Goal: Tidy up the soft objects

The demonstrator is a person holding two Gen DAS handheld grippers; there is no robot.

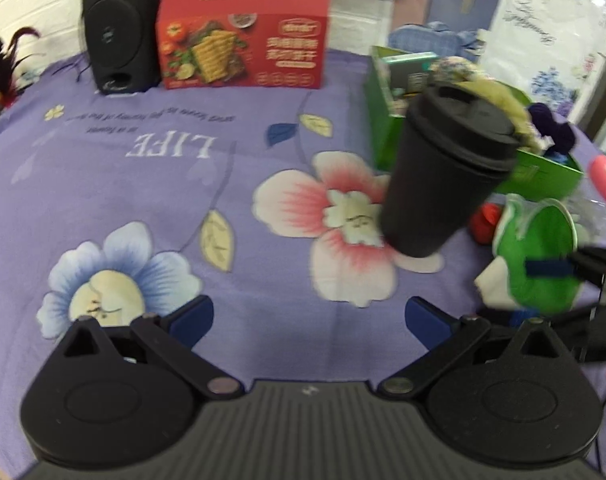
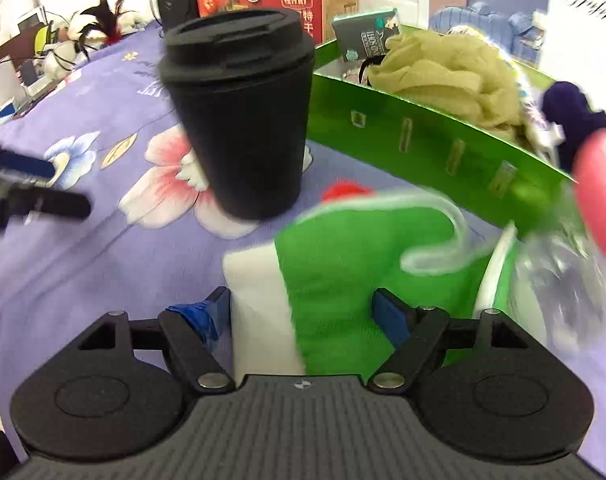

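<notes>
A green and white soft pouch (image 2: 343, 256) with a pale looped cord lies on the purple floral cloth. My right gripper (image 2: 303, 308) is closed on it, one pad on its white side and one on its green side. It also shows in the left wrist view (image 1: 543, 256), where one blue pad of the right gripper presses on it. A green box (image 2: 423, 128) behind it holds an olive cloth bundle (image 2: 443, 76) and a dark purple soft item (image 2: 571, 112). My left gripper (image 1: 309, 320) is open and empty over the cloth.
A black lidded cup (image 1: 447, 172) stands just left of the green box (image 1: 543, 172). A red snack box (image 1: 243, 36) and a black speaker (image 1: 115, 28) stand at the back. A red soft item (image 2: 343, 192), a pink object (image 2: 603, 200) and clear plastic (image 2: 559, 268) lie by the pouch.
</notes>
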